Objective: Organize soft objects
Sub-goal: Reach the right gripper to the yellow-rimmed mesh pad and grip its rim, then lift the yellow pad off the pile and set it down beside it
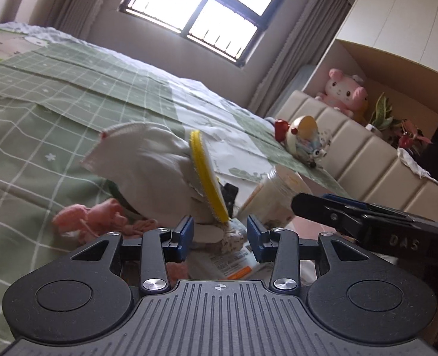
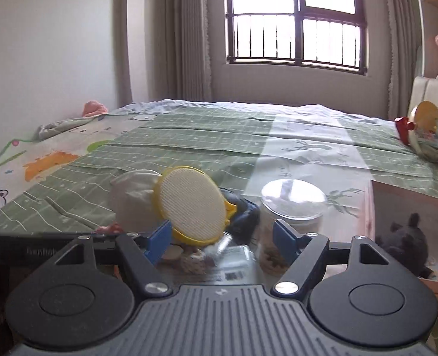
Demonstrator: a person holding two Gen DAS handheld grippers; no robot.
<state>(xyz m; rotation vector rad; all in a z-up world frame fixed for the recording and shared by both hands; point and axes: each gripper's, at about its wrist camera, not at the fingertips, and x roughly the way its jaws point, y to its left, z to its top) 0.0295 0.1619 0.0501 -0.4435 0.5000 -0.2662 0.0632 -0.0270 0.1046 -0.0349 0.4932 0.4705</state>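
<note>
On bed [image 1: 70, 95]: white mask [image 1: 135, 160] beside yellow-rimmed disc [image 1: 207, 178]

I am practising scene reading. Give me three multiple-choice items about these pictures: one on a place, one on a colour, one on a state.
1. Where does the pink plush toy sit?
A. On the green bed cover
B. Behind the padded headboard
C. On the window sill

2. What colour is the rim of the round pad?
A. Yellow
B. Red
C. Blue

3. In what state is the jar?
A. Open, no lid
B. Broken in pieces
C. Lid on

Answers:
1 B: the pink plush toy rises behind the headboard.
2 A: a yellow ring runs around the white face of the round pad.
3 C: a clear lid covers the top of the jar.
</note>
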